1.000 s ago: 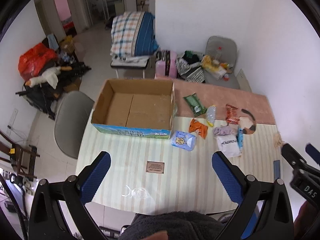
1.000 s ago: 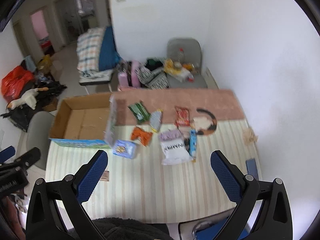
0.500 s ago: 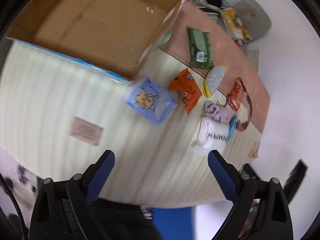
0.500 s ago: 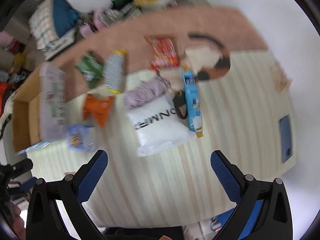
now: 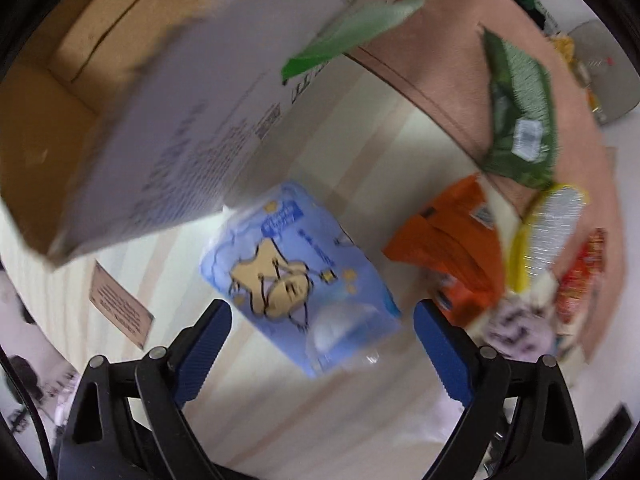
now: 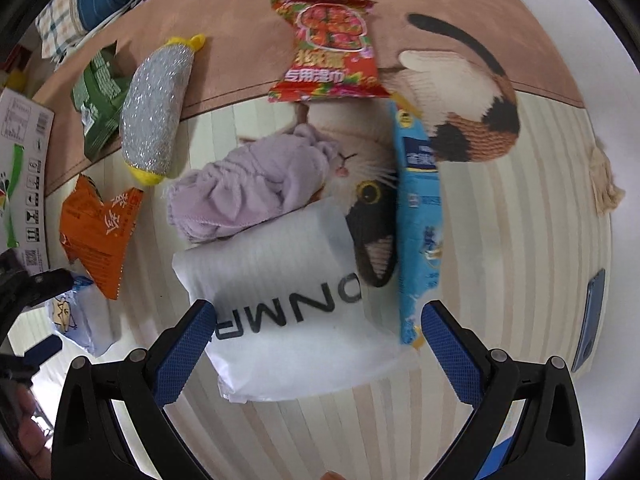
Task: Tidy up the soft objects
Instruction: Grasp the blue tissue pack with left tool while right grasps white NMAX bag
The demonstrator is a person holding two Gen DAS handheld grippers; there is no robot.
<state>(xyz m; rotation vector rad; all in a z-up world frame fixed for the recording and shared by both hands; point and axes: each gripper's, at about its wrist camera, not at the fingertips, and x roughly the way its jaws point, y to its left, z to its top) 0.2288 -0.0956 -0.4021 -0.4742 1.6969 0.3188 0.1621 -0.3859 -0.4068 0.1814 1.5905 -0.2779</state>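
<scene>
My left gripper (image 5: 320, 344) is open just above a light blue tissue pack (image 5: 296, 276) with a cartoon star, which lies next to the cardboard box (image 5: 120, 128). My right gripper (image 6: 316, 336) is open over a white foam bag (image 6: 288, 316) printed with black letters. A lilac cloth (image 6: 248, 188) lies just beyond the bag. An orange packet (image 6: 100, 232), a silver and yellow scrubber (image 6: 156, 104), a green packet (image 6: 100, 92), a red snack bag (image 6: 328, 48) and a blue packet (image 6: 420, 216) lie around it. The tissue pack also shows in the right wrist view (image 6: 80, 316).
A striped mat with a cat picture (image 6: 460, 120) covers the table. A blue phone (image 6: 592, 320) lies near the right table edge. A small brown card (image 5: 120, 308) lies left of the tissue pack. The other gripper's black frame (image 6: 24, 292) shows at the left edge.
Both grippers have dropped toward the table. The left one has closed in on the blue tissue pack, the right one on the white foam bag. Both stay open.
</scene>
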